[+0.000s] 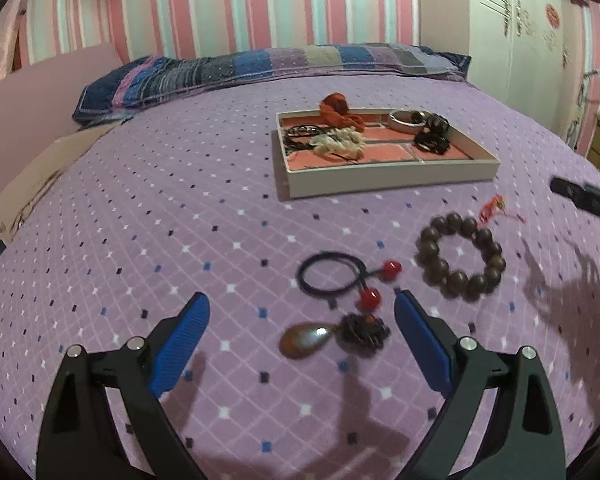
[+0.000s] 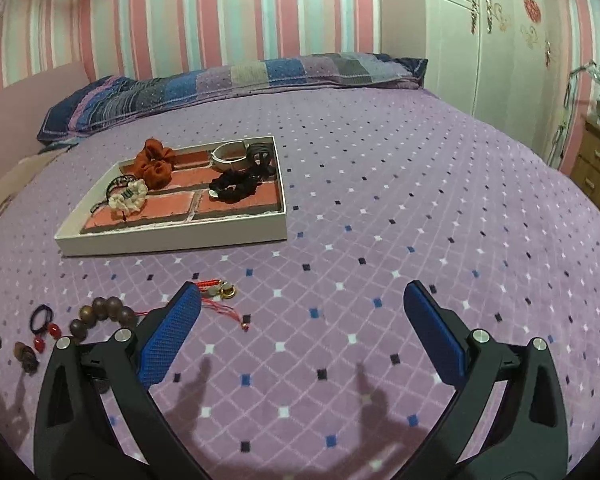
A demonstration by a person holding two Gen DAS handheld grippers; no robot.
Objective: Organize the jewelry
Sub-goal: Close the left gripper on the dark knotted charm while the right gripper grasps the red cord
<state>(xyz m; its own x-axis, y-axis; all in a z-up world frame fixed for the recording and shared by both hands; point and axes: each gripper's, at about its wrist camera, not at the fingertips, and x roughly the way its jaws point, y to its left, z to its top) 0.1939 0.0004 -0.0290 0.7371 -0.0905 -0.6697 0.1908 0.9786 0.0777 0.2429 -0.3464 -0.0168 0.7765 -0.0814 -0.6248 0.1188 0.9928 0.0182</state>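
Collecting loose pieces: left tongs point(image 1: 302, 308) spread around amber teardrop pendant point(image 1: 306, 340), apparently; right tongs point(image 2: 302, 300) spread, idle; compartmented tray point(image 1: 392, 178) at one o'clock.

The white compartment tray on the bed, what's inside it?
The white compartment tray holds an orange scrunchie, cream scrunchie, black scrunchie and pale bangle. Whatever lies beneath the scrunchies is hidden.

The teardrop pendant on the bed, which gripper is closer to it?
Left. The left gripper is open with the teardrop pendant lying between its fingers. The right gripper is farther off, with the pendant well out to its left.
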